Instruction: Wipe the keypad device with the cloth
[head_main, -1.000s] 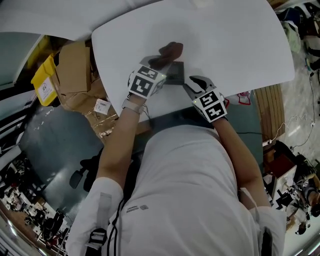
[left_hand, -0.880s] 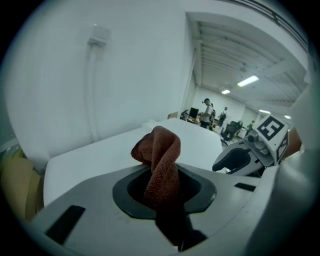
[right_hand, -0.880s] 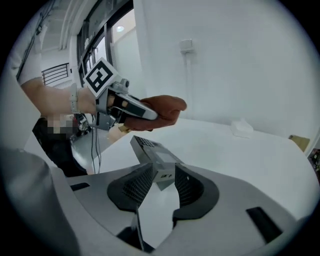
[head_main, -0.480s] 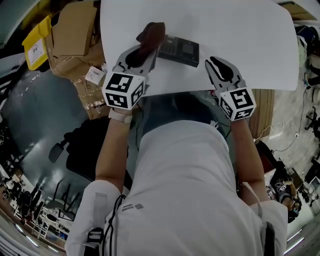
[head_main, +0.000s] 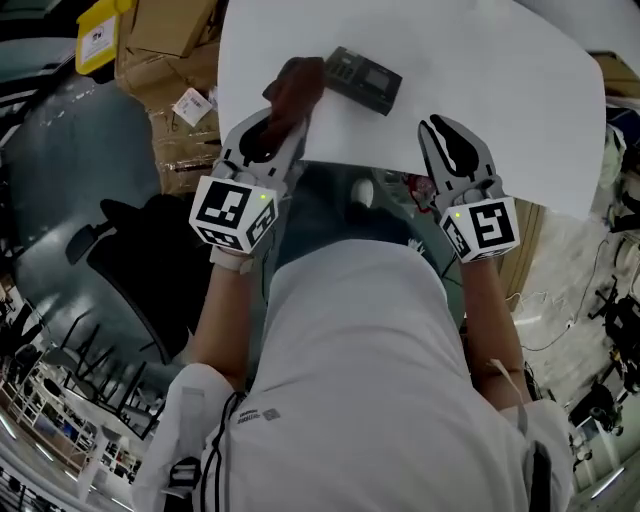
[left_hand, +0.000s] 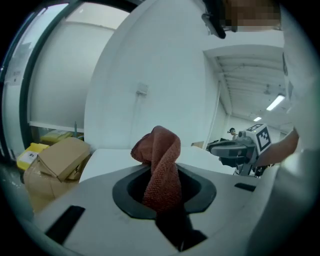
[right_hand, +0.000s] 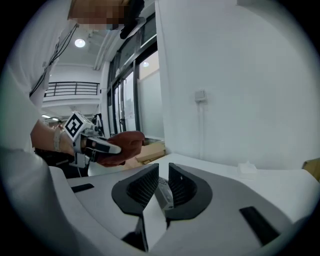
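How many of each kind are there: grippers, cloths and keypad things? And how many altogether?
Grippers: 2, the left gripper shut on the cloth and the right gripper, whose empty jaws have just been closing
Cloth: 1
Keypad device: 1
Total: 4

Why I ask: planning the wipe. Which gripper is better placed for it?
Left: the left gripper is shut on the cloth near the keypad device; the right gripper's jaws have just been closing, empty.
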